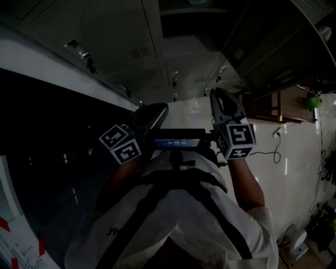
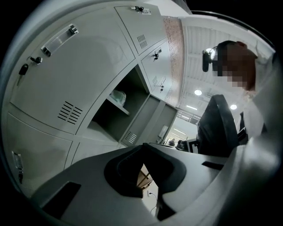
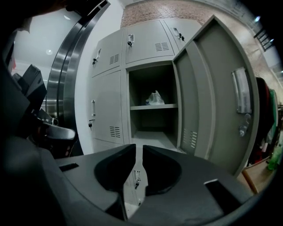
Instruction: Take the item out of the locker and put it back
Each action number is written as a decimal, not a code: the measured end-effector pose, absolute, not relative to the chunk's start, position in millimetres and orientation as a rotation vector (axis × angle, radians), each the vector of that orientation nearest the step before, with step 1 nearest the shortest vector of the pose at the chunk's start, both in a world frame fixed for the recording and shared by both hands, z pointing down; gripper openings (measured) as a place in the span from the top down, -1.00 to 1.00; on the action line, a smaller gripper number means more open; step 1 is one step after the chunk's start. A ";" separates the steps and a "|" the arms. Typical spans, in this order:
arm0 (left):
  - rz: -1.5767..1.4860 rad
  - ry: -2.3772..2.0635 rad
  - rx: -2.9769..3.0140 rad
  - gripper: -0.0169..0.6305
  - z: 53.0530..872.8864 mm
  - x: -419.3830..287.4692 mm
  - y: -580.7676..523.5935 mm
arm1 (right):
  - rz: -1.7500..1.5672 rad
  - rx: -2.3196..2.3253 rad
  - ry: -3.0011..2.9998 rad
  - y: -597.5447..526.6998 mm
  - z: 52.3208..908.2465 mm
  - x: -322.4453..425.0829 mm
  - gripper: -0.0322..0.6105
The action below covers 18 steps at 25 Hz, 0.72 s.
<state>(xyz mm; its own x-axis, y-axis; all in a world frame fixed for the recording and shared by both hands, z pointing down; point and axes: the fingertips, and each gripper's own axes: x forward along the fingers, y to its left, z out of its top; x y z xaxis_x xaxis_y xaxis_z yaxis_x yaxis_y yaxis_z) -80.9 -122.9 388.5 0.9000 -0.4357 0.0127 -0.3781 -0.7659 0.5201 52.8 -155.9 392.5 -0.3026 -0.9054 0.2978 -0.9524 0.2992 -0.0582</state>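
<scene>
Item (image 3: pixel 154 98) — a white crumpled bag — lies on the shelf (image 3: pixel 141 107) inside the open locker (image 3: pixel 150 79), its door (image 3: pixel 208 101) swung to the right. We note the right tongs (image 3: pixel 138 146) a narrow slit apart, gripping nothing; left tongs (image 2: pixel 142 145) tips touching, empty. Both are well apart from the item.

Locker (image 3: pixel 212 101): painted metal, matt grey, smooth.
Bag (image 3: pixel 154 98): thin crinkled plastic, pale.
Column (image 3: pixel 66 79): brushed metal, glossy.
Wall (image 3: pixel 154 9): rough brick.
Floor (image 1: pixel 294 157): glossy tile.
Right gripper (image 3: pixel 139 148): matt dark plastic.
</scene>
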 end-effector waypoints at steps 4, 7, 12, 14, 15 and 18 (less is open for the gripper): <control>-0.123 -0.535 2.516 0.94 398.4 -81.0 -110.9 | 0.367 1.737 -2.329 -142.1 400.3 50.2 0.82; -0.112 -0.512 2.514 0.94 402.7 -80.2 -103.0 | 0.397 1.747 -2.332 -132.8 404.2 49.7 0.87; -0.114 -0.536 2.524 0.94 401.2 -78.7 -87.6 | 0.425 1.707 -2.392 -114.7 403.7 50.2 0.90; -0.121 -0.558 2.525 0.94 399.7 -78.0 -79.1 | 0.430 1.683 -2.407 -105.7 405.4 52.1 0.90; -0.125 -0.571 2.522 0.94 399.3 -77.3 -74.8 | 0.432 1.672 -2.408 -101.1 406.6 53.8 0.90; -0.138 -0.604 2.514 0.94 397.7 -70.1 -62.8 | 0.418 1.639 -2.402 -88.5 408.7 62.5 0.90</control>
